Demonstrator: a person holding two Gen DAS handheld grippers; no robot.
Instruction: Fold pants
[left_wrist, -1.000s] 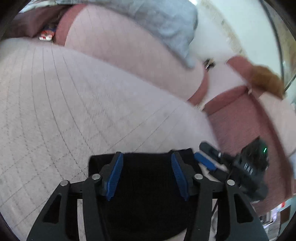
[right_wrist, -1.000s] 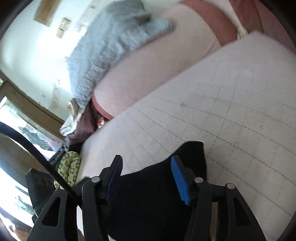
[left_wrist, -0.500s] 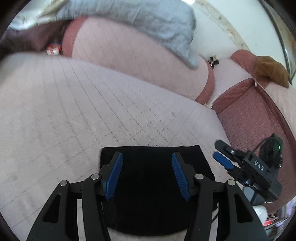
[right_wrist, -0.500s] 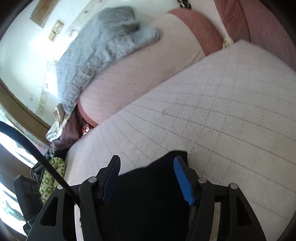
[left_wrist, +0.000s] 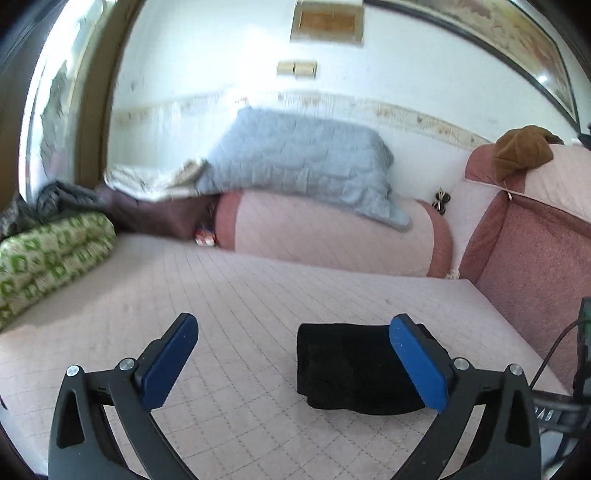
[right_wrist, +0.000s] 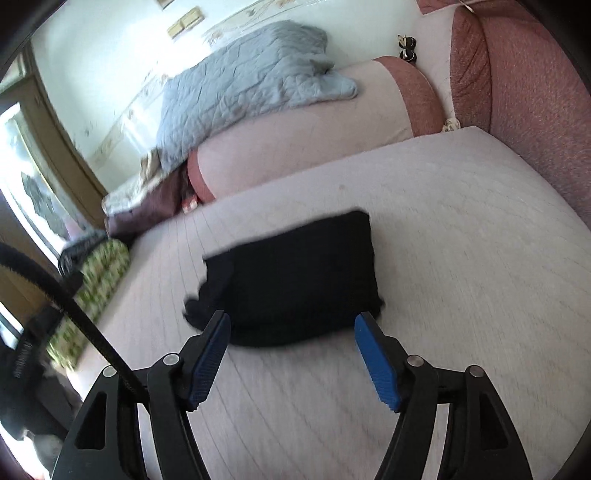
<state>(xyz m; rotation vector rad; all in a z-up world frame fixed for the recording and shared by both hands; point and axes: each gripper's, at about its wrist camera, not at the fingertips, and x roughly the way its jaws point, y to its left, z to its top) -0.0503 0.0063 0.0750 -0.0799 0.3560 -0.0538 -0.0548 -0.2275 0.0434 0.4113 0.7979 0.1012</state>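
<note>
right wrist, black folded pants (right_wrist: 299, 280), quilted mattress (right_wrist: 461, 229)

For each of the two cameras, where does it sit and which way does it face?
Left wrist: sits on the left tool, faces across the bed to the wall; shows its open fingers, pants lower right.
Right wrist: sits on the right tool, tilted, faces down at the pants; shows its open fingers.
Shared: pants, bed, grey quilt, green pillow.

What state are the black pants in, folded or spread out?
Folded: the black pants lie as one compact rectangular bundle on the quilted cushion, with neither open gripper touching them. One corner looks slightly untucked.
</note>
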